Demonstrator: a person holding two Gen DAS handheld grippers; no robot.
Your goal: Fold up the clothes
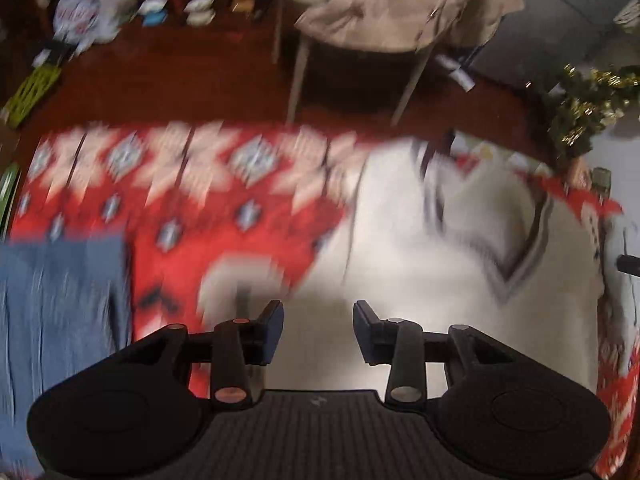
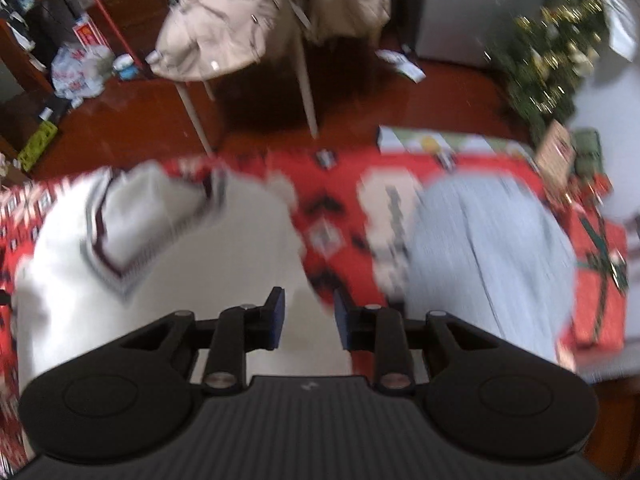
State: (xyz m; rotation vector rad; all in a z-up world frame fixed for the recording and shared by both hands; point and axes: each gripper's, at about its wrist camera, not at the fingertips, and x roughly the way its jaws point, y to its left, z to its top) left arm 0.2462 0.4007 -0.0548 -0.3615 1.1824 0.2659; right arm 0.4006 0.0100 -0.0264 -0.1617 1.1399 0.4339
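A white V-neck sweater [image 1: 460, 264] with dark-striped collar trim lies flat on a red patterned cloth [image 1: 200, 184]. My left gripper [image 1: 318, 322] hovers above the sweater's lower left part, jaws apart, nothing between them. In the right wrist view the same sweater [image 2: 160, 264] lies at the left, and my right gripper [image 2: 309, 312] hangs over its right edge, jaws apart and empty. A blue denim garment [image 1: 52, 300] lies at the left of the left wrist view. A pale blue garment [image 2: 488, 264] lies to the right of the right gripper. Both views are motion-blurred.
Beyond the cloth is dark red floor with a small table [image 2: 224, 68] draped in a beige coat [image 2: 248, 12]. A tinsel-trimmed Christmas tree [image 2: 552, 64] stands at the far right. A red wrapped gift box [image 2: 600, 280] sits at the right. Clutter and bags [image 1: 84, 12] lie far left.
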